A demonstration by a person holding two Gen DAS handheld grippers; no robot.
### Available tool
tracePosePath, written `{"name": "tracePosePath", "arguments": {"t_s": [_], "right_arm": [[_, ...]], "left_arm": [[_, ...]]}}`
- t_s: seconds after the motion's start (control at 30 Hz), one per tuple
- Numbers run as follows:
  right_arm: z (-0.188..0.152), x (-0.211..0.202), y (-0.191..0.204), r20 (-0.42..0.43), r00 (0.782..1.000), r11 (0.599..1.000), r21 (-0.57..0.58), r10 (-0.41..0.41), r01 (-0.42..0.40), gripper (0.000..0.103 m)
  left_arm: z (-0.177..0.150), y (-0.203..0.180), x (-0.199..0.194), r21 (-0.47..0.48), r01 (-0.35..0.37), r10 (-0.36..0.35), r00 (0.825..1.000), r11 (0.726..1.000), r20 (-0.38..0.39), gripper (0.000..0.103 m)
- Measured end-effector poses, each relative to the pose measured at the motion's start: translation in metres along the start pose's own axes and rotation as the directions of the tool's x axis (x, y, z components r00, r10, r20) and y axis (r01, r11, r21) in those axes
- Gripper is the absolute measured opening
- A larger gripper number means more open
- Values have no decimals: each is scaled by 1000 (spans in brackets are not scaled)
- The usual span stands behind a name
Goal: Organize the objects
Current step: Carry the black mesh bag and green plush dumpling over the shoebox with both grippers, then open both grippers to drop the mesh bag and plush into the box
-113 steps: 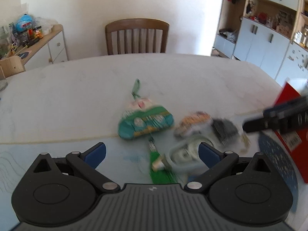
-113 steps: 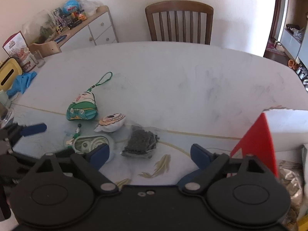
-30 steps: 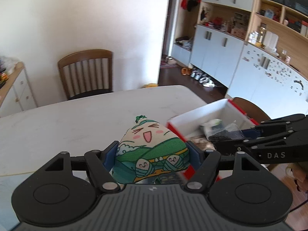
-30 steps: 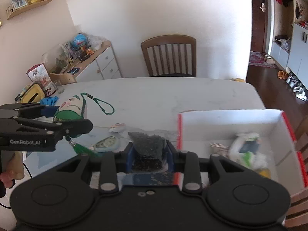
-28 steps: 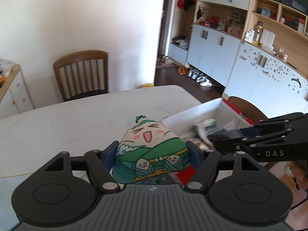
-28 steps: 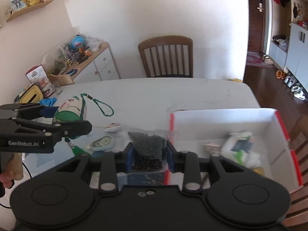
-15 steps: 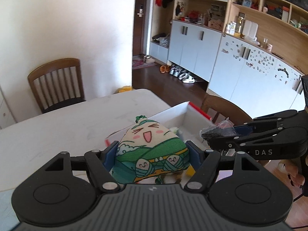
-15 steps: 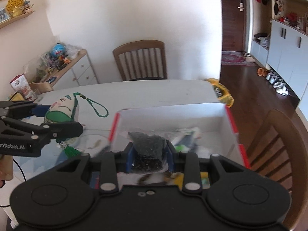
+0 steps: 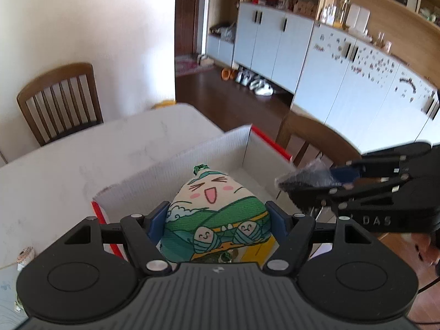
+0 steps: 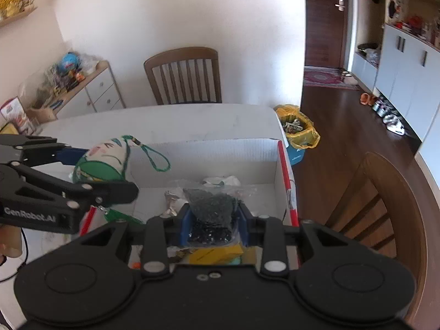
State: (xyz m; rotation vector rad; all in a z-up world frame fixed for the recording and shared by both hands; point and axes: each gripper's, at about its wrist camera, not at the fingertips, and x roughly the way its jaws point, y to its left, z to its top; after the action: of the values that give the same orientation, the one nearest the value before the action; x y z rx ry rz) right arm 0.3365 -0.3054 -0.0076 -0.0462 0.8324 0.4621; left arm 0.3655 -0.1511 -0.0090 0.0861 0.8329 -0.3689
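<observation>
My left gripper (image 9: 217, 220) is shut on a green and cream plush pouch (image 9: 214, 206) with a smiling face, held above the near-left part of the white cardboard box with red trim (image 9: 192, 154). Its green cord loop (image 10: 156, 159) hangs over the box. My right gripper (image 10: 213, 220) is shut on a clear bag of dark grey bits (image 10: 211, 206), held over the box (image 10: 225, 151). The right gripper with the bag also shows in the left wrist view (image 9: 308, 177). The left gripper and pouch (image 10: 101, 162) show in the right wrist view.
The box holds a white wrapped item (image 10: 220, 181), a metal clip (image 10: 170, 200) and a yellow packet (image 10: 214, 253). The box sits on the white table (image 9: 68, 159). Wooden chairs stand at the far side (image 10: 184, 74) and right (image 10: 385, 206). A yellow bin bag (image 10: 297, 129) sits on the floor.
Both grippers have carried their loads from the table's middle to over the box. In the last half second both moved further over its interior.
</observation>
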Motion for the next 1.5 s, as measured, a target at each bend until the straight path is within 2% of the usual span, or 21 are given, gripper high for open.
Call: {"name": "tracePosePath", "arguments": {"t_s": [0.27, 0.57, 0.93, 1.07, 1.27, 1.37, 1.5], "right_arm": [[-1, 40, -8, -69, 997, 997, -66, 25, -30, 33], [-1, 86, -14, -152, 988, 994, -109, -21, 4, 33], [-2, 103, -18, -192, 981, 989, -146, -10, -19, 34], [-3, 106, -12, -201, 979, 977, -213, -37, -7, 36], [-5, 106, -9, -214, 976, 976, -219, -40, -8, 43], [-7, 101, -6, -206, 978, 974, -226, -39, -9, 53], [-7, 92, -7, -195, 980, 976, -216, -39, -4, 55]], "left_arm": [[-22, -1, 44, 17, -13, 15, 993, 1000, -116, 74], [-32, -4, 75, 29, -32, 38, 980, 999, -194, 74], [-37, -3, 98, 41, -44, 54, 961, 998, -272, 74], [-35, 0, 104, 40, -38, 49, 947, 998, -316, 75], [-36, 1, 101, 39, -34, 44, 947, 999, -317, 78], [-37, 3, 94, 25, -29, 35, 953, 999, -300, 81], [-38, 5, 82, 15, -31, 34, 961, 999, -275, 82]]}}
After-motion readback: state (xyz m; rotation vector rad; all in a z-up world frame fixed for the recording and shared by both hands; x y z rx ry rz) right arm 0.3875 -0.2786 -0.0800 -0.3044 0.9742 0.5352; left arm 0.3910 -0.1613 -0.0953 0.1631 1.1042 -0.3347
